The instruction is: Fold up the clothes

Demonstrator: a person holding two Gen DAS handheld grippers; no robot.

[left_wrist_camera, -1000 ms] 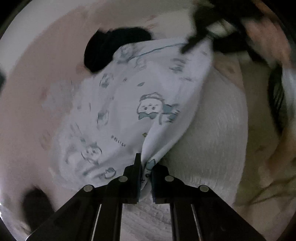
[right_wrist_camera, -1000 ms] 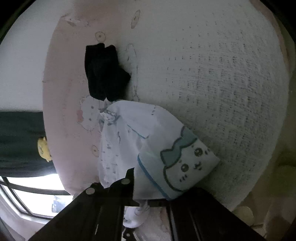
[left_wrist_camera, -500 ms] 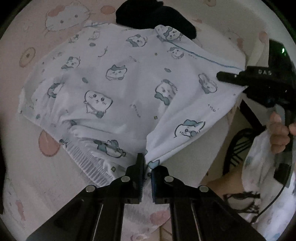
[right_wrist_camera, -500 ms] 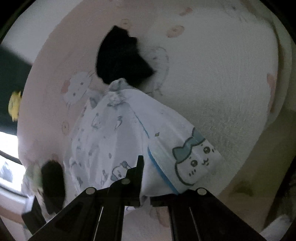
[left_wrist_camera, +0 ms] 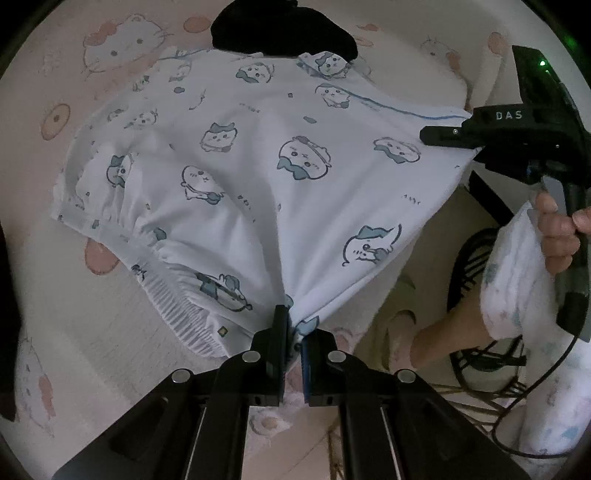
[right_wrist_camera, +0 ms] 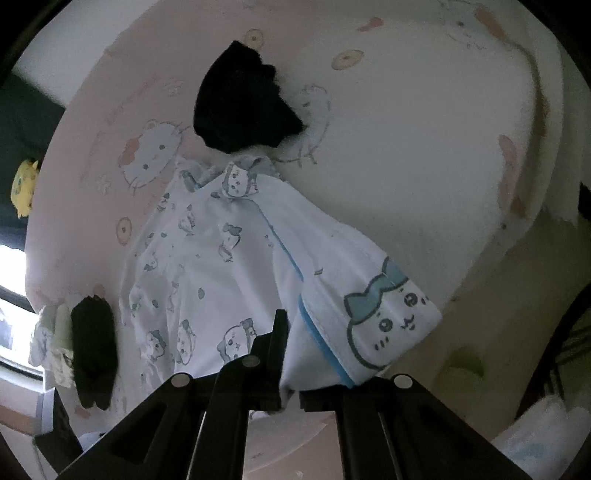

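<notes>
A white garment with blue cartoon animal prints [left_wrist_camera: 258, 166] is stretched out over a pink cartoon bedsheet [left_wrist_camera: 55, 122]. My left gripper [left_wrist_camera: 293, 328] is shut on its near edge beside a gathered elastic band. My right gripper [left_wrist_camera: 469, 136] shows at the right of the left wrist view, shut on the garment's far corner by a blue trim line. In the right wrist view the right gripper [right_wrist_camera: 290, 373] pinches the same garment [right_wrist_camera: 221, 280] at a blue-edged hem, with a large cat-face print hanging to the right.
A black bundle of cloth [left_wrist_camera: 280, 29] lies on the bed just past the garment; it also shows in the right wrist view [right_wrist_camera: 243, 103]. A second dark item [right_wrist_camera: 92, 347] and a pale cloth pile lie at the bed's left edge. The bed edge and floor are at right.
The garment has been pulled out from a bunched hanging shape into a wide flat spread over the bed. Both grippers kept their hold and moved apart.
</notes>
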